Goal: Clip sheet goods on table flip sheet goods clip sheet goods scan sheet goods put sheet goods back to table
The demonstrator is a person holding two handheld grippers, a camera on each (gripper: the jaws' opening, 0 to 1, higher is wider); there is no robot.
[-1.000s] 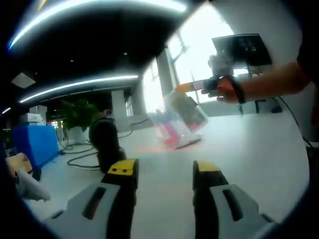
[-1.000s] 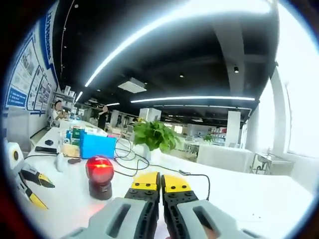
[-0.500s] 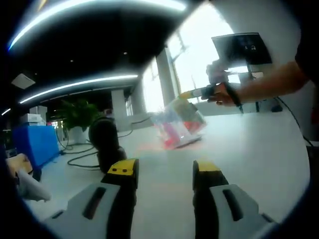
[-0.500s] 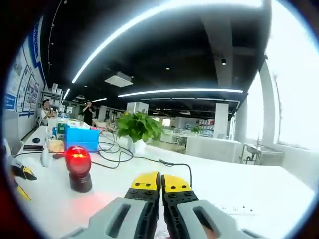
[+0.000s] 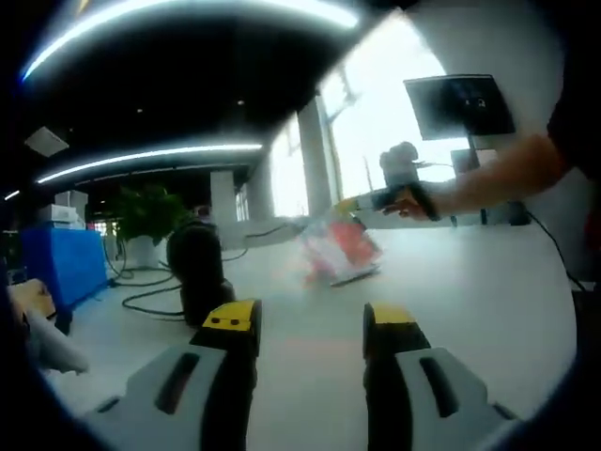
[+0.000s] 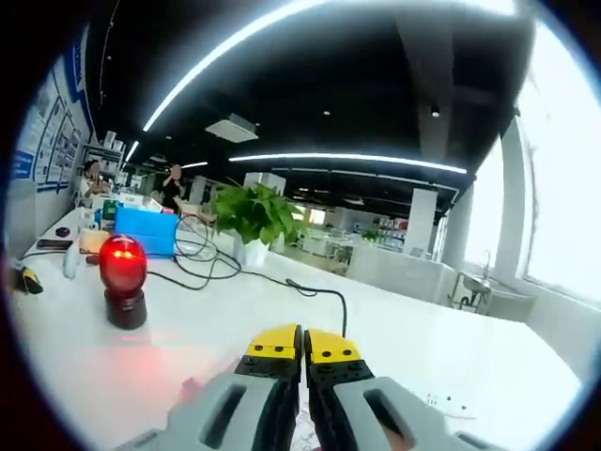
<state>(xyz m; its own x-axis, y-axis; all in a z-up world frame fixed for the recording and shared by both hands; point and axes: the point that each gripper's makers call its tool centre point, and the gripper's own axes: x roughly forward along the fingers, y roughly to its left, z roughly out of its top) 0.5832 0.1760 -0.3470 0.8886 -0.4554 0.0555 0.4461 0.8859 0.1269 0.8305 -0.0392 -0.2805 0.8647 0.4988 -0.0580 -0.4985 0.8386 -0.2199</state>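
Two yellow-tipped jaws of the left gripper stand wide apart over the table. Beyond them, the right gripper, jaws pressed together, pinches the blurred sheet goods, whose lower edge sits near the table beside the scanner.

Motion-blurred sheet goods under the right gripper, its print unreadable.

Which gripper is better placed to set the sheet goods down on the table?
The right gripper, probably. In the left gripper view it holds the sheet goods, whose lower edge sits near the table. The left gripper is open, holding nothing.
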